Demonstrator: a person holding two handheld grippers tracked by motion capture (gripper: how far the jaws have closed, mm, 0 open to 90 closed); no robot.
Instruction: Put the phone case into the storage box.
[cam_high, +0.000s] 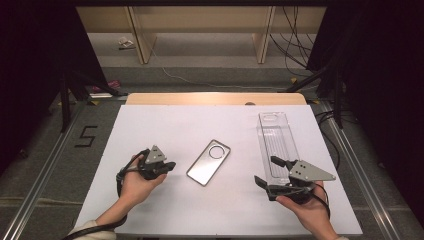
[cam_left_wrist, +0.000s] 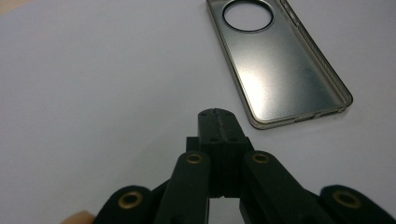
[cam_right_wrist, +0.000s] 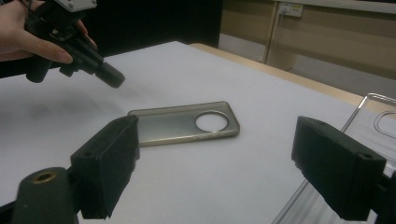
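Lying diagonally, phone case (cam_high: 208, 162) cutout far-right.

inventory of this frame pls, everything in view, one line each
phone case: 1, smoky grey translucent, round camera hole, lying open side up mid-table on the white sheet.
clear plastic tray: 1, transparent, long, on the right side of the table, its near end by the right gripper.
white sheet: 1, white, covering the tabletop.
table: 1, light wood, edge showing at the far side.
number 5 mark: 1, black, on the floor left of the table.
left gripper: 1, black, jaws shut on nothing, just left of the phone case.
right gripper: 1, black, jaws open, empty.
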